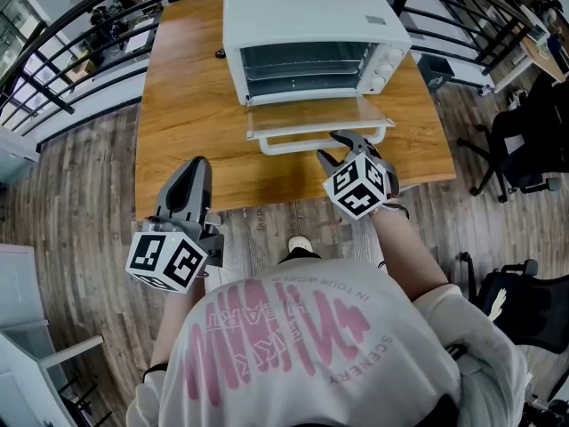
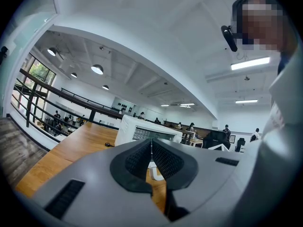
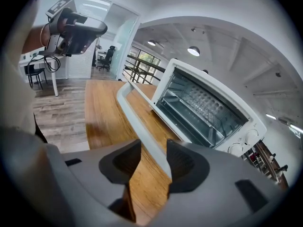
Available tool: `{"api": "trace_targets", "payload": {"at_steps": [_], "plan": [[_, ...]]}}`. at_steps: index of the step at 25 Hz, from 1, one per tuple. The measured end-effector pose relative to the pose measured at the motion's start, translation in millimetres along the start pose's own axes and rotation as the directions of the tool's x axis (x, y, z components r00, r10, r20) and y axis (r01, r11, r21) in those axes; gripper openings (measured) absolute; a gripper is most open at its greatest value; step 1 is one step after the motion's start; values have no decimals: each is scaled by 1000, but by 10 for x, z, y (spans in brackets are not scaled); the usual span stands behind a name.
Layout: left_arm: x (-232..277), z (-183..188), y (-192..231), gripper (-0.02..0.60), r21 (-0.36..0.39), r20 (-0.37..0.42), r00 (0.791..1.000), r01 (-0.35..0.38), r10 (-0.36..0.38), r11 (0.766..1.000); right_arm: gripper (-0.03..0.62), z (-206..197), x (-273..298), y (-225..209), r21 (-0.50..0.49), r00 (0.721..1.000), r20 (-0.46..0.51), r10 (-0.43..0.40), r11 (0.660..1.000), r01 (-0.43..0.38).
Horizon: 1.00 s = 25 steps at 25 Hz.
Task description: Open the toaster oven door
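Two bits of print showed in the head view. One was a small grey label point(image 1: 374, 20) on the roof of the white toaster oven point(image 1: 311, 25), too small to read. The other was large pink lettering on the back of the person's white shirt point(image 1: 302, 345), lying upside down, in which "WORLD" and "SCENERY" could be picked out.

The oven stood at the far side of the wooden table point(image 1: 187, 105). Its glass door point(image 1: 311, 116) was dropped flat toward the person, and the white bar handle point(image 1: 302, 140) was at the door's front edge. Three pale knobs point(image 1: 384, 65) ran down the right of its face.

Only the right gripper view looked into the cavity point(image 3: 208, 108), where a wire rack point(image 3: 203, 103) was fitted, and it showed the handle point(image 3: 137, 105) running down into the gap of the right gripper point(image 3: 154, 145). The jaws there stood apart, the bar close to one pad and bare wood visible beside it. From the head view that gripper point(image 1: 333, 147) sat right at the handle's right half.

The left gripper view showed the left gripper point(image 2: 151, 143) with its pads pressed together and nothing between them. Beyond them was the oven's side point(image 2: 128, 131), with ceiling lamps point(image 2: 97, 69) above. From above, this gripper point(image 1: 196, 164) lay at the table's near left edge, well apart from the oven.
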<state>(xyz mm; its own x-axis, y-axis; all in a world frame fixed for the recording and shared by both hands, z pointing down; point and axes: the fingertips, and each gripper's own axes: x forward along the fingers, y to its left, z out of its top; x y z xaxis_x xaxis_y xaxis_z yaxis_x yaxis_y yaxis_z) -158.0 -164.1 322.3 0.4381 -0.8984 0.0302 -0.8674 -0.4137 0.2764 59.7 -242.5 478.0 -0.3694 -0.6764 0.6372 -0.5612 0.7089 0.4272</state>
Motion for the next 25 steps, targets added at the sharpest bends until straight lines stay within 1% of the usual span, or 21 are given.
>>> {"api": "trace_targets", "payload": {"at_steps": [25], "plan": [[17,-26,-68,25,6,-10,1000,4,-4,1000,175,-73,-2,82,4,998,58,-3,1000,2]]}}
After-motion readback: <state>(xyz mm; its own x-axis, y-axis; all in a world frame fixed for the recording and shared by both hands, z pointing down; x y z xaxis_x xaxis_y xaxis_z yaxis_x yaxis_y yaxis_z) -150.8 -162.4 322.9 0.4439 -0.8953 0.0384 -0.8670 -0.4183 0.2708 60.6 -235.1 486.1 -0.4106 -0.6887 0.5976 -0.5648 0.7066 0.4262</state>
